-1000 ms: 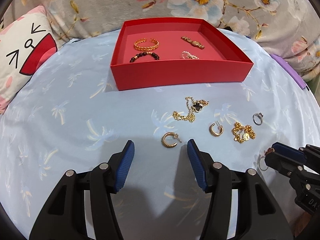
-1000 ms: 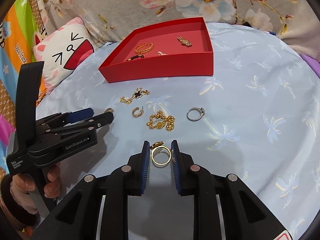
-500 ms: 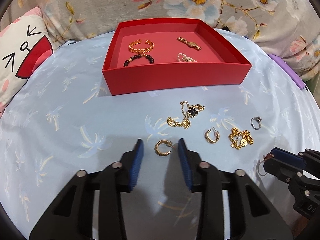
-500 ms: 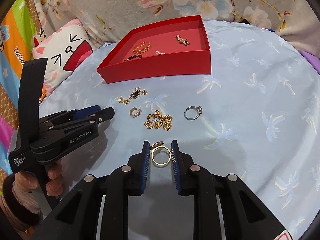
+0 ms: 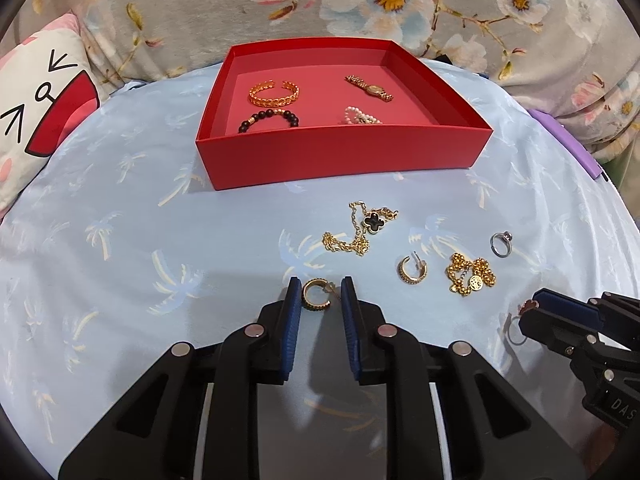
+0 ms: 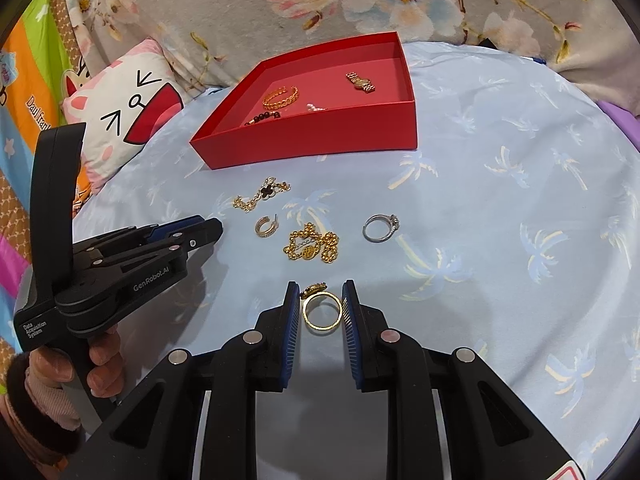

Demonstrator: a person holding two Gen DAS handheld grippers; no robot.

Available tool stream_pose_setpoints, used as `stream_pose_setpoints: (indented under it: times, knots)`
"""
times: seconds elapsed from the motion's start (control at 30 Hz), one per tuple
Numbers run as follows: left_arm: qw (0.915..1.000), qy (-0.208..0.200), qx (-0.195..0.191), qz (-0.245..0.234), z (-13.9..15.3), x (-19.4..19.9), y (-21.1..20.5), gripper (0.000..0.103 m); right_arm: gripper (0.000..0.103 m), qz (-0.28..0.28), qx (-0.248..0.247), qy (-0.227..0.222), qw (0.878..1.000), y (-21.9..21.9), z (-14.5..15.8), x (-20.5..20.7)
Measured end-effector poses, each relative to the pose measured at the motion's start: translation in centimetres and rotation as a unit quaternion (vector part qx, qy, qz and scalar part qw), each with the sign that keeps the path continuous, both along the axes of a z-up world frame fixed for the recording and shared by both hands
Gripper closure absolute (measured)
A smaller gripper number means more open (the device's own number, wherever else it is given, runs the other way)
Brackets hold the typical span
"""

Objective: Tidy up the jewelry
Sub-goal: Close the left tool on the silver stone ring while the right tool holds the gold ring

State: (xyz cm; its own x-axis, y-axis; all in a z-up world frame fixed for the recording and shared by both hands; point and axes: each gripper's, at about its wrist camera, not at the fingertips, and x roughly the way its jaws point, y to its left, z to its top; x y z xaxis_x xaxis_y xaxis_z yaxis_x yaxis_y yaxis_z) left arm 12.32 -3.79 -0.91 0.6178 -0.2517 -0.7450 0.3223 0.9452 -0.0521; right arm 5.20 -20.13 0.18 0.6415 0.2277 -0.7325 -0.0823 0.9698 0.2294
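While my left jaws [image 5: 321,300] are closing on one gold hoop earring [image 5: 315,294] lying between them on the blue palm-print cloth [image 5: 120,240], I cannot quite tell whether the pads already touch it. My right jaws [image 6: 321,307] pinch one gold ring [image 6: 321,312] against the cloth, both pads pressed to its sides.

Four loose pieces lie on the cloth between my jaws and the red box [image 5: 340,152]: one gold chain with a black clover [image 5: 362,228], one second hoop earring [image 5: 412,270], one beaded gold bracelet with a coin charm [image 5: 472,276] and one silver ring [image 5: 501,243]. With the two between my jaws, that makes six pieces outside the box.

Inside the box I count four: one gold cuff bracelet [image 5: 274,93], one dark bead bracelet [image 5: 270,119], one small gold watch [image 5: 370,88] and one pearl piece [image 5: 360,117], partly hidden by the front wall.

One cat-face cushion [image 6: 120,116] sits left of the box, and one hand [image 6: 100,364] grips the left tool's handle.
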Motion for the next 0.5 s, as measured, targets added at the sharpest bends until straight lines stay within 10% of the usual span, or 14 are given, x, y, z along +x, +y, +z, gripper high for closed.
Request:
stream_pose_setpoints:
  times: [0.5]
  knots:
    - [0.9991,-0.027,0.011,-0.029,1.7,-1.3,-2.8,0.068,0.083,-0.032,0.002,-0.007,0.999,-2.1,0.9,-0.9]
